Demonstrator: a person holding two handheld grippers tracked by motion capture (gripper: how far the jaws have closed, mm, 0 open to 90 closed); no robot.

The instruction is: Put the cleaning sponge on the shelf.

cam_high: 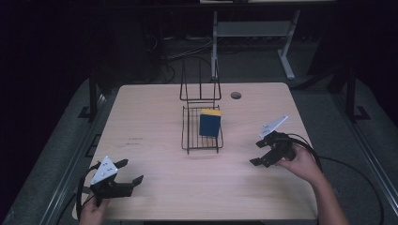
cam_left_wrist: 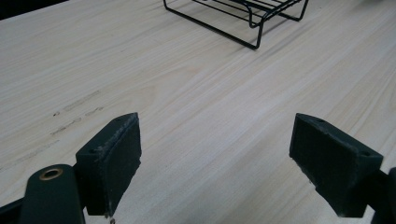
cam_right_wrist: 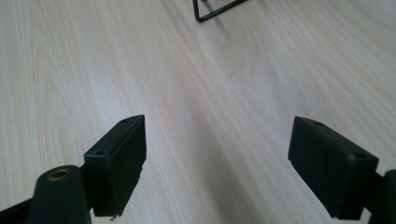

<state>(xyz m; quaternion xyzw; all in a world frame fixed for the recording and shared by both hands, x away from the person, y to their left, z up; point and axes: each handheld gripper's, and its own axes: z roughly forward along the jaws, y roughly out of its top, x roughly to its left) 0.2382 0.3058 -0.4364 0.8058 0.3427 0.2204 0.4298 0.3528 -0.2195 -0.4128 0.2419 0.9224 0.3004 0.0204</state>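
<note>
A blue sponge with a yellow top edge stands in a black wire rack at the middle of the wooden table. My left gripper rests near the front left corner, open, with bare wood between its jaws. My right gripper is held right of the rack, open and holding nothing. In the left gripper view the left gripper faces the rack's corner. In the right gripper view the right gripper hovers over bare wood, a corner of the rack at the top.
The rack's tall wire back rises behind the sponge. A round cable hole sits in the table's far right part. Faint marks lie on the wood left of the rack. Dark floor and a white desk frame lie beyond.
</note>
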